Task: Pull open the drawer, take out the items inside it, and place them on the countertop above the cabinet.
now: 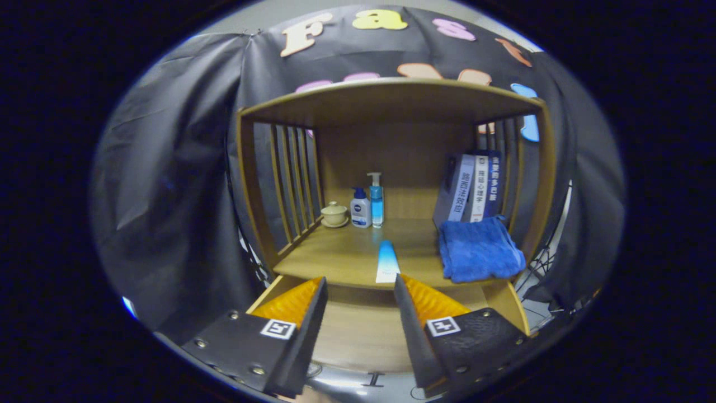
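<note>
Claw [361, 305]: fingers spread wide apart, holding nothing, poised over the pulled-out drawer [363, 330] and aimed at the cabinet's front.

Drawer: open below the desk [341, 254], its pale wooden floor visible between the fingers. No item can be made out on the stretch that shows.

Desk, the surface above the drawer, roofed by a top board with slatted sides. Carries:
- a slim blue-and-white tube [387, 262], lying lengthwise at the front lip, just ahead of the fingers; judged to be a drawer item already set down;
- a folded blue towel [480, 249], at the claw's right, its front edge hanging slightly over the lip;
- a small lidded cup [334, 214], a white bottle [360, 208] and a blue pump bottle [376, 198], grouped near the back;
- several books [474, 187], leaning behind the towel.

Risks, as judgements:
- the tube sits right at the edge; a finger rising out of the drawer could nudge it back in or off the front;
- the towel's overhang could snag on a finger and be dragged down;
- an item carried in too high could strike the top board, and one pushed too deep could topple the bottles.

Hidden or unclear:
- the drawer's corners and near end lie under the fingers, so whether anything remains inside cannot be told;
- the drawer's handle is out of sight;
- the lower part of the cabinet is cut off;
- the tube's contents are unidentifiable.
</note>
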`<action>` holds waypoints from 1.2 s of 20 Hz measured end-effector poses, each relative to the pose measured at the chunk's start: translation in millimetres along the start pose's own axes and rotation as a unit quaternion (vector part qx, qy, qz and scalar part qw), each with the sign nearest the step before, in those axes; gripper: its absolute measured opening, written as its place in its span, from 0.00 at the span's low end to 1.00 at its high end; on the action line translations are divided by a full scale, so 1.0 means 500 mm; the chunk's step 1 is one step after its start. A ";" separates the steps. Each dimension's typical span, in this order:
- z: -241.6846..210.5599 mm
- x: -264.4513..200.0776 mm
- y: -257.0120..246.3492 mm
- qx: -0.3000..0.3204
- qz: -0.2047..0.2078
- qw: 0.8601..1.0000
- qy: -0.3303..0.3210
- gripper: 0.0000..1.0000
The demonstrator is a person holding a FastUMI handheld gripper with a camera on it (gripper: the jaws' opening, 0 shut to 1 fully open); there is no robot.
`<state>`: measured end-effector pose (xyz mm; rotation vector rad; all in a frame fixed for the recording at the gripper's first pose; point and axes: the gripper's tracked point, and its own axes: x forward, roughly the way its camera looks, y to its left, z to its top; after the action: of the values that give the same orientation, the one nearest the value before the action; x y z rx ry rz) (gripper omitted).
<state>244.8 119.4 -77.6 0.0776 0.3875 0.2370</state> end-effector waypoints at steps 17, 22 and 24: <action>-0.331 -0.043 -0.040 0.044 -0.079 0.996 -0.005 1.00; -0.336 -0.018 -0.040 0.017 -0.094 0.995 -0.002 0.99; -0.337 -0.015 -0.039 0.006 -0.106 0.994 -0.006 0.97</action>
<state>177.6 103.6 -232.5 0.0483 0.3826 0.0255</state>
